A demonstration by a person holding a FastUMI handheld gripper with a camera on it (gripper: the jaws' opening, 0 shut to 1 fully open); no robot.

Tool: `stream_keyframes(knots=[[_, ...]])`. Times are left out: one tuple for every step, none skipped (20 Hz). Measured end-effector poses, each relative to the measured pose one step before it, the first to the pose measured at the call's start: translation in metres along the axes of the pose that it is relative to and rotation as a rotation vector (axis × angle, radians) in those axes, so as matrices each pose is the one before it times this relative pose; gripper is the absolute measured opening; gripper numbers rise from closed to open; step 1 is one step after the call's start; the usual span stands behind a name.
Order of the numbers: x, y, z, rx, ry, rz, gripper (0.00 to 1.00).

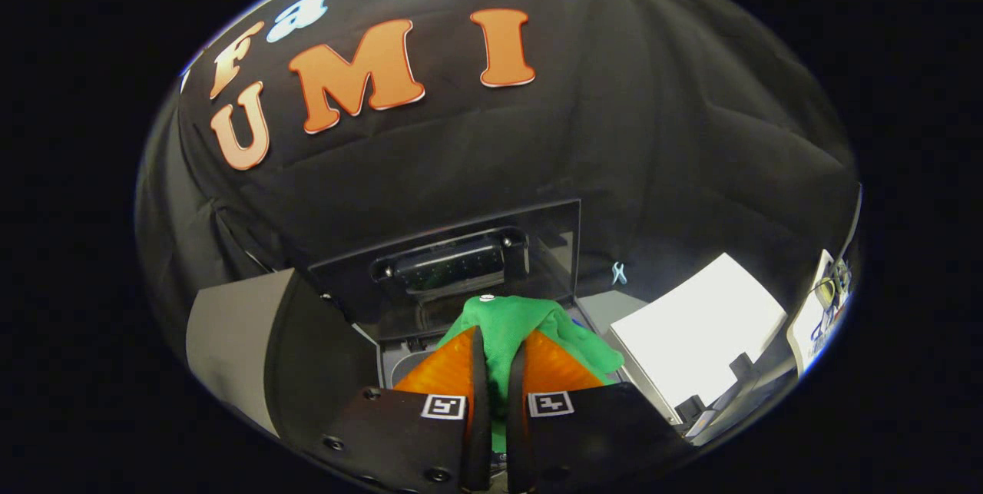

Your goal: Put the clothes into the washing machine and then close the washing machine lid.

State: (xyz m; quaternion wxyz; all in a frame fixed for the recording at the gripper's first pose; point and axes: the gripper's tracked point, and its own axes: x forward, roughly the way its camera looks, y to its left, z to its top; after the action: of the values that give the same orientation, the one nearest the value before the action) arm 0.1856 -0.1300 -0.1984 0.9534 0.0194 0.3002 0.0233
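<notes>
A green cloth (516, 325) with a small white button on top is pinched between my gripper's (499, 348) two fingers, and both press on it. The cloth bunches up over the fingertips and spills to the right of them. Just beyond it stands the washing machine's raised dark see-through lid (461, 256), upright, with a dark handle across it. Under the cloth I see part of the machine's grey top rim (399, 359); the cloth and fingers hide the drum opening.
A white flat panel (699, 333) lies to the right of the machine, with small dark items at its near edge. A grey surface (230, 333) with a dark curved part sits on the left. A pale clip (618, 273) hangs on the black cloth wall behind.
</notes>
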Motion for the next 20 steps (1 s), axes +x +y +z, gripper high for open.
stream_keyframes(knots=[[0.00801,-0.00227,-0.00604,-0.0075,0.02146,0.00927,0.16],[0.00816,-0.00108,-0.00433,-0.00592,0.0166,0.01027,0.16],[0.00779,-0.00133,-0.00431,-0.00454,0.01398,0.01058,0.16],[0.0065,-0.00038,-0.00368,-0.00428,0.0123,0.01041,0.16],[0.00676,-0.00065,-0.0034,-0.00271,0.01336,0.01133,0.16],[0.00644,-0.00103,-0.0034,-0.00524,0.01323,0.00999,0.16],[0.00627,-0.00049,-0.00428,-0.00653,0.01425,0.00905,0.16],[0.00581,-0.0006,-0.00487,-0.00641,0.01653,0.00776,0.16],[0.00601,-0.00039,-0.00571,-0.00476,0.02006,0.00712,0.16],[0.00554,0.00014,-0.00612,-0.00505,0.01874,0.007,0.16],[0.00511,0.00009,-0.00458,-0.00368,0.01362,0.00432,0.16],[0.00539,-0.00066,-0.00677,-0.00348,0.01387,0.00383,0.16],[0.00488,-0.0009,-0.00638,-0.00172,0.01425,0.0017,0.16],[0.00374,-0.00225,-0.00681,-0.00067,0.0162,-0.00045,0.16],[0.00497,-0.00208,-0.00742,0.00189,0.01653,0.00063,0.16],[0.00577,-0.00047,-0.00852,0.00459,0.01625,0.00235,0.16],[0.00503,-0.00028,-0.00668,0.0061,0.01417,0.00491,0.16],[0.00466,-0.00155,-0.00612,0.00586,0.01342,0.00085,0.16],[0.00498,-0.00112,-0.00513,0.00459,0.01256,-0.00094,0.16],[0.00487,-0.00151,-0.00443,0.00383,0.0106,-0.00055,0.16]])
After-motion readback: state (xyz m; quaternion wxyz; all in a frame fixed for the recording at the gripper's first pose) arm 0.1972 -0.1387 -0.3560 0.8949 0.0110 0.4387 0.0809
